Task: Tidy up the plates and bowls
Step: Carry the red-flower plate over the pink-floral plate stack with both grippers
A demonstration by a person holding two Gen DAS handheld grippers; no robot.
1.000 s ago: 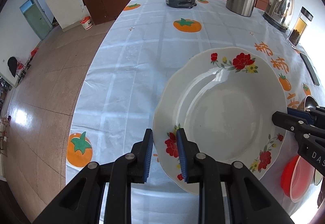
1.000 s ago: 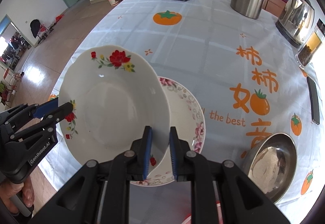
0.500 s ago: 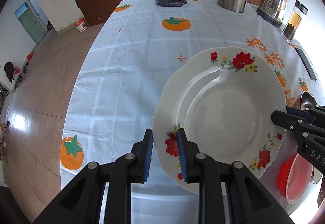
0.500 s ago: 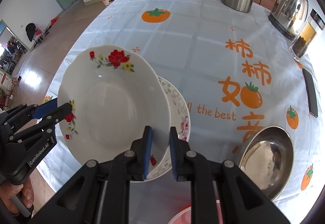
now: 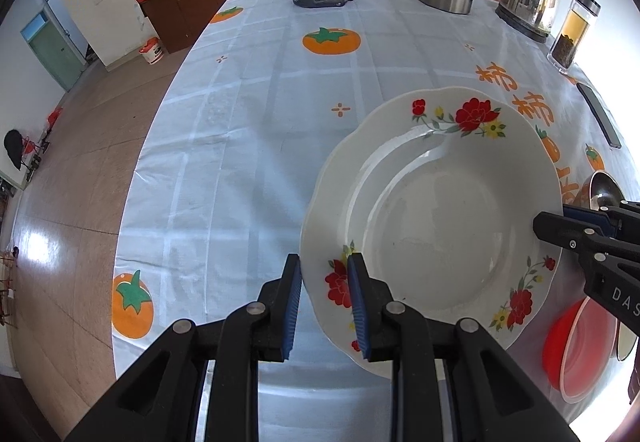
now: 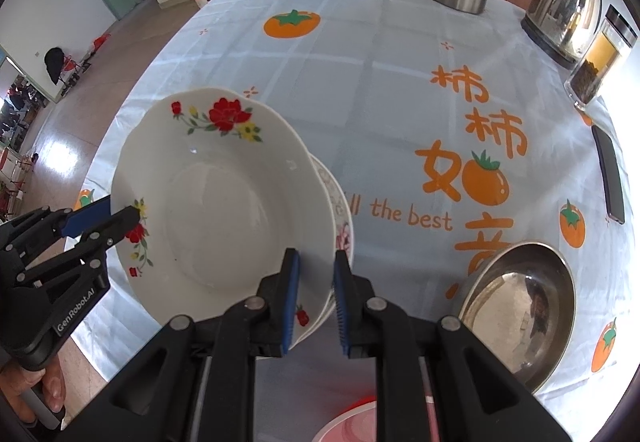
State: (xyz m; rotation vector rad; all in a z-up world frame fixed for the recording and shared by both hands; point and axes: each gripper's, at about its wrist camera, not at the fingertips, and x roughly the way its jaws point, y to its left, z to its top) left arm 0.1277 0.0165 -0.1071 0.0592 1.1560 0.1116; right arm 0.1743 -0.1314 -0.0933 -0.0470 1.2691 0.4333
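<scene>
Both tongs on the same red-flower plate (image 5: pixel 436 217)
Left tongs (image 5: pixel 325 306) pinching its near rim, right tongs (image 6: pixel 314 298) pinching the opposite rim, plate held above a pink-patterned plate (image 6: pixel 342 217) on the surface (image 5: pixel 260 129); steel bowl (image 6: pixel 520 306) off to the right

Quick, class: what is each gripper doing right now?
Left gripper: shut on the red-flowered plate, clamping its rim.
Right gripper: shut on the opposite rim of the same plate.
</scene>
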